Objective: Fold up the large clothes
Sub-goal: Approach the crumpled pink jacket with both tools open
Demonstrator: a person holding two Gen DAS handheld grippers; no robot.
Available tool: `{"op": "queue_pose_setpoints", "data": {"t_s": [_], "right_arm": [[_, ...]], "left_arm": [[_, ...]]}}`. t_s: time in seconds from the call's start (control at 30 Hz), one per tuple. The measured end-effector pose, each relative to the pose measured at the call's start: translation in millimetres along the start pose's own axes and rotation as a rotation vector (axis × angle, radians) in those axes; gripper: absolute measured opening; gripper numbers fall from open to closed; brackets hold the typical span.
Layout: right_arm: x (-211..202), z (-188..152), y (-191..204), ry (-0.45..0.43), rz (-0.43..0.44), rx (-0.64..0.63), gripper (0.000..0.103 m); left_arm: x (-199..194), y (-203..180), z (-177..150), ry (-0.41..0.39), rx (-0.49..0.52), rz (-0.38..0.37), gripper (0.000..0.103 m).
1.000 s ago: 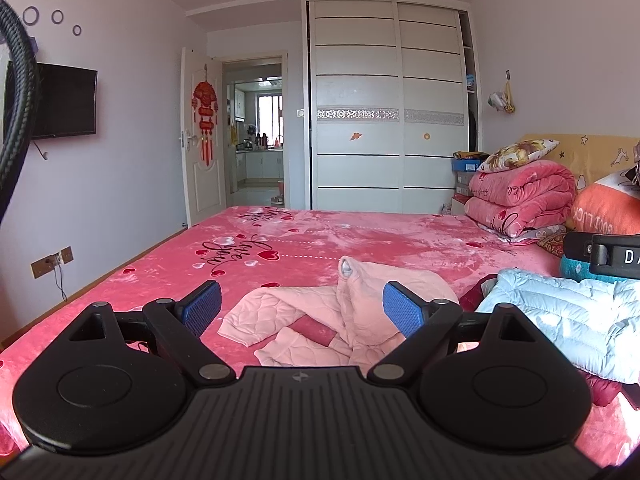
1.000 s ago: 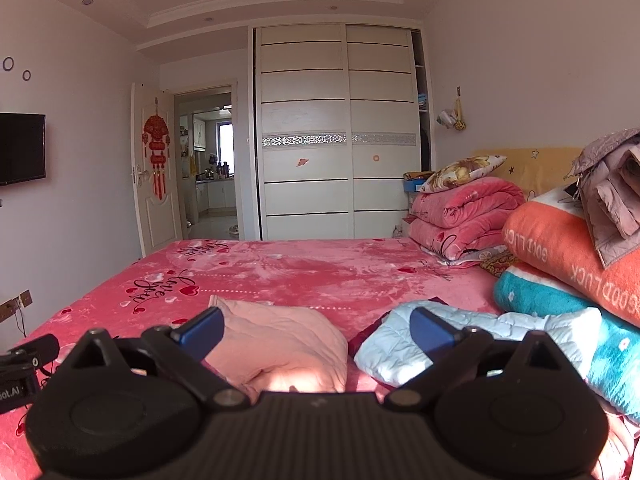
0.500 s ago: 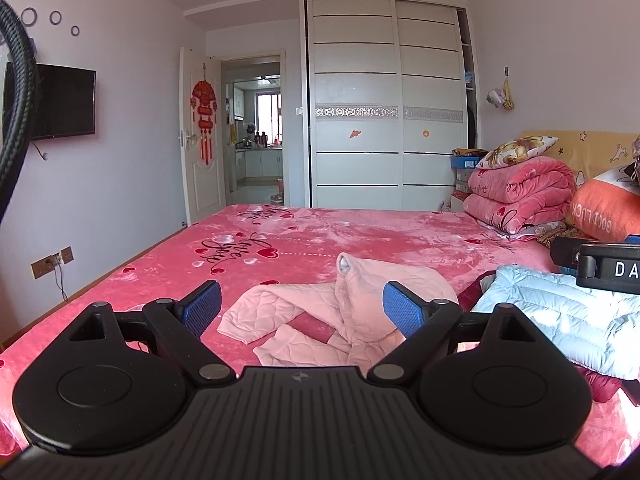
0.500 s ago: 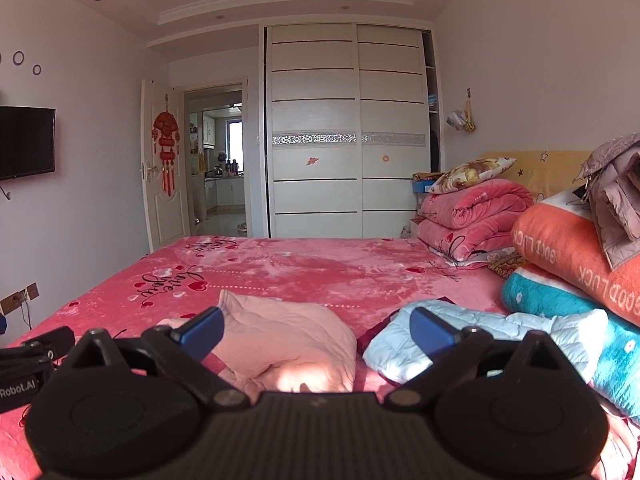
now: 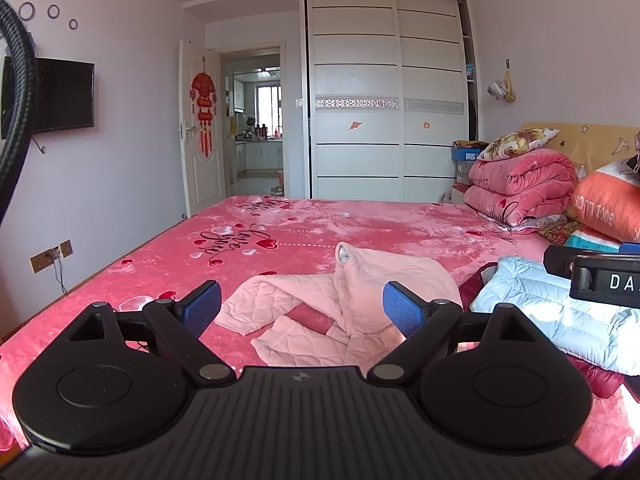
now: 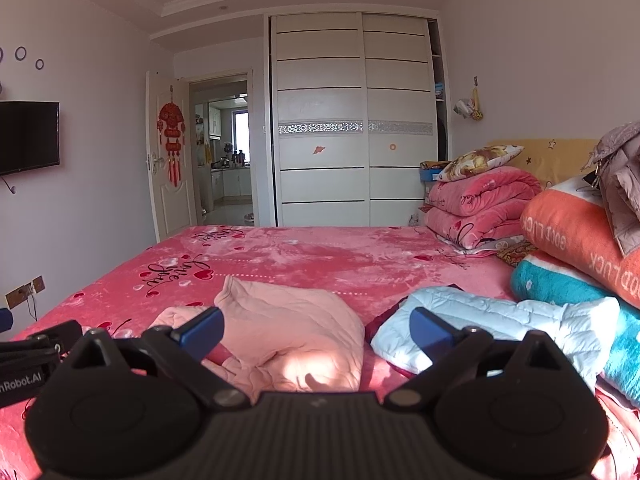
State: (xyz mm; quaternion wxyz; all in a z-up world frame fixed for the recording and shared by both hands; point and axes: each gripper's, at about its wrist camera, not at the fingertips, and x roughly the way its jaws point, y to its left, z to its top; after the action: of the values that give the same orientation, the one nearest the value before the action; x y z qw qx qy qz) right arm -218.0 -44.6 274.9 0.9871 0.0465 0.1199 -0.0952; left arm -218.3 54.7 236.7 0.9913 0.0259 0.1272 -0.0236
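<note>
A crumpled pale pink quilted garment (image 5: 340,300) lies on the pink bed cover (image 5: 360,232), its sleeves spread toward the left. It also shows in the right wrist view (image 6: 288,332). My left gripper (image 5: 300,312) is open and empty, held above the near part of the garment. My right gripper (image 6: 316,330) is open and empty, above the garment's right side. The right gripper's body shows at the right edge of the left wrist view (image 5: 600,280).
A light blue puffer jacket (image 6: 500,328) lies right of the pink garment on a dark red piece. Folded blankets (image 6: 480,208), an orange and teal bundle (image 6: 580,248) and a grey coat (image 6: 620,176) line the headboard side. A wardrobe (image 6: 352,120) stands beyond the bed.
Both grippers have shifted slightly; the views pan a little and the right gripper's body sits lower and further left in the left wrist view. The garment has not moved.
</note>
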Motion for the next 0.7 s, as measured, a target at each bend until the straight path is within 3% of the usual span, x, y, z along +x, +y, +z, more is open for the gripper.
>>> {"op": "queue_pose_setpoints", "data": {"t_s": [0.7], "right_arm": [[8.7, -8.4, 0.8, 0.044, 0.013, -0.006, 0.099]], "left_arm": [[-14.4, 10.3, 4.8, 0.046, -0.009, 0.006, 0.103]]}}
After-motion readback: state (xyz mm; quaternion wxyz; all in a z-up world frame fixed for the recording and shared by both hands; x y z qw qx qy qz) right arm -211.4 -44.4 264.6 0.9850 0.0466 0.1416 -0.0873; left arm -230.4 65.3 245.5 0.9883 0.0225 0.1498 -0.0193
